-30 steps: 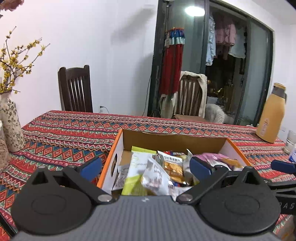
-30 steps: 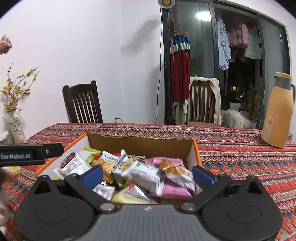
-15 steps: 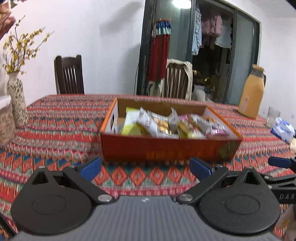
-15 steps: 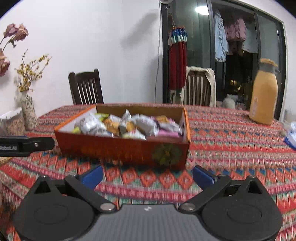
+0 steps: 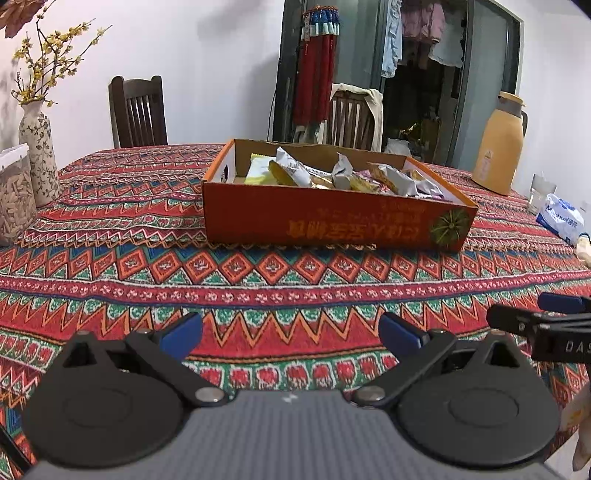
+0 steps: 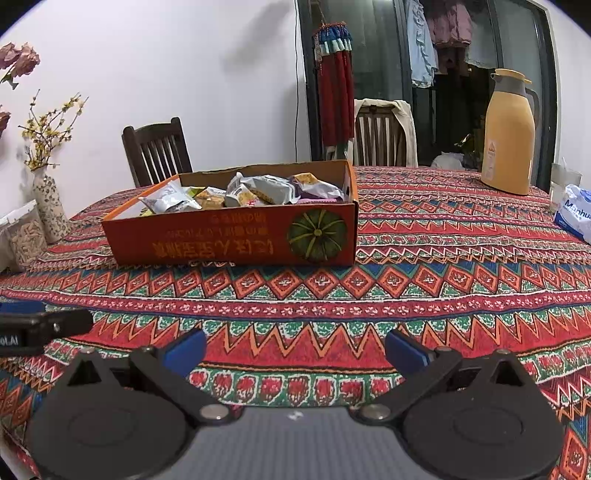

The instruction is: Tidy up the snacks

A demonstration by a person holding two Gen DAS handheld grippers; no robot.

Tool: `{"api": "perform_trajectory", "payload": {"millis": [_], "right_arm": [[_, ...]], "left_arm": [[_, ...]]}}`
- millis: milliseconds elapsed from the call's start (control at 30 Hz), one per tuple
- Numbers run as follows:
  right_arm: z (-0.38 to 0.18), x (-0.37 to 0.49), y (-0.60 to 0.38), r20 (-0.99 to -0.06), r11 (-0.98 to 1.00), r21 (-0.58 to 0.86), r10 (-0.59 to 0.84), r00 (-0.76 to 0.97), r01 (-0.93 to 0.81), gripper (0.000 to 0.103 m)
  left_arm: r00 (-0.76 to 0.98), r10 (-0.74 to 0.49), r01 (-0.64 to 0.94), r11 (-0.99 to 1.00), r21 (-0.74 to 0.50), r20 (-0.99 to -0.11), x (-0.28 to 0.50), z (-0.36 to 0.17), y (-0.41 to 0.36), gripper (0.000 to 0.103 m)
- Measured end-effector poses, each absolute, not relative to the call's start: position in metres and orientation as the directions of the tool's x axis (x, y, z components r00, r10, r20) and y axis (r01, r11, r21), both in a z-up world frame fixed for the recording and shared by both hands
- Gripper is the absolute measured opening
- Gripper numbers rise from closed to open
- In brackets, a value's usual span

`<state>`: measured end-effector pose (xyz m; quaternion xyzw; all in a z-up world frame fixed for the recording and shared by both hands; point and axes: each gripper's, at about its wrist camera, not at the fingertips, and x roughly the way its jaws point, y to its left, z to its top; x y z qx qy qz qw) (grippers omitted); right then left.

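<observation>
On the patterned tablecloth, from our left wrist view, the orange snack box sits far ahead; our left gripper gapes empty. From the right wrist view, the box lies far left, our right gripper likewise spread and empty.

A white wall backs the worktop, which wears a red patterned cloth. Two dark wooden chairs stand behind it, one draped with pale fabric. Clothes hang past the dark-framed glass door.
</observation>
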<state>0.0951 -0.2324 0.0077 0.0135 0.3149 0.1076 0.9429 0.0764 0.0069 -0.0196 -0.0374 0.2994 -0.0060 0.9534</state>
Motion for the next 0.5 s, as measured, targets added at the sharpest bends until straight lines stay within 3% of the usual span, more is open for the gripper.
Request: {"api": "perform_trajectory", "payload": {"millis": [500], "right_arm": [[0.0118,0.0914,-0.2331,-0.576,0.976,0.102,0.217,0.788,-0.194,0.103]], "left_arm": [[0.821,-0.03,-0.005,0.998,-0.061,-0.57,0.0693,-0.0219,0.0027,0.103]]}}
